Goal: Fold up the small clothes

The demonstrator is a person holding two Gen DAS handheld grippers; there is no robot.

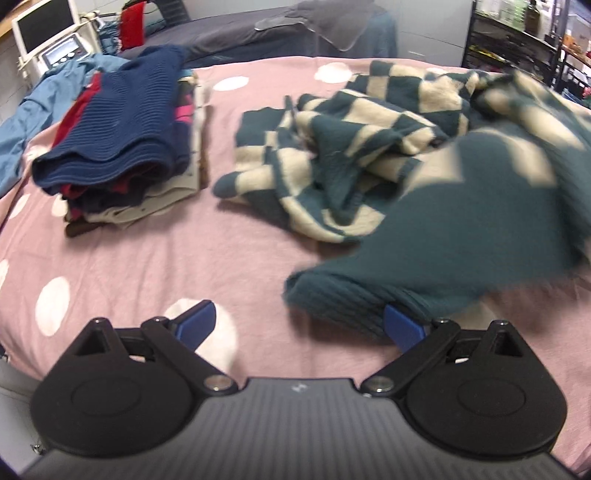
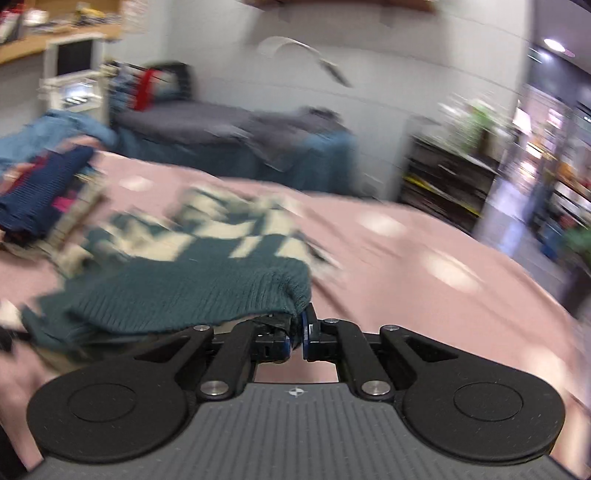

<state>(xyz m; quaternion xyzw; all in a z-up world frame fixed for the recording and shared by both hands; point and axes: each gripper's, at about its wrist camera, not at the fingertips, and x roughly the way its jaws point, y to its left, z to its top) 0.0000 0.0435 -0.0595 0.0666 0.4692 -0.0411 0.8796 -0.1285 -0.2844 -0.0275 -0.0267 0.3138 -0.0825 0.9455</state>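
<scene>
A teal and cream checked knit sweater [image 1: 369, 147] lies crumpled on the pink dotted bed cover [image 1: 147, 266], right of centre. Its plain teal ribbed hem [image 1: 332, 299] is lifted and blurred, draped over the right finger [image 1: 402, 328] of my left gripper [image 1: 301, 325]. That gripper is open wide, with nothing pressed between its pads. In the right wrist view, my right gripper [image 2: 297, 332] is shut on the edge of the sweater's ribbed hem [image 2: 192, 291], which spreads to the left above the bed cover [image 2: 406, 258].
A stack of folded clothes [image 1: 118, 133] with a navy knit on top sits at the left of the bed. A light blue garment [image 1: 29, 107] hangs off the far left edge. Behind the bed are a grey cot [image 1: 236, 37], a monitor [image 1: 44, 26] and dark shelves [image 1: 517, 48].
</scene>
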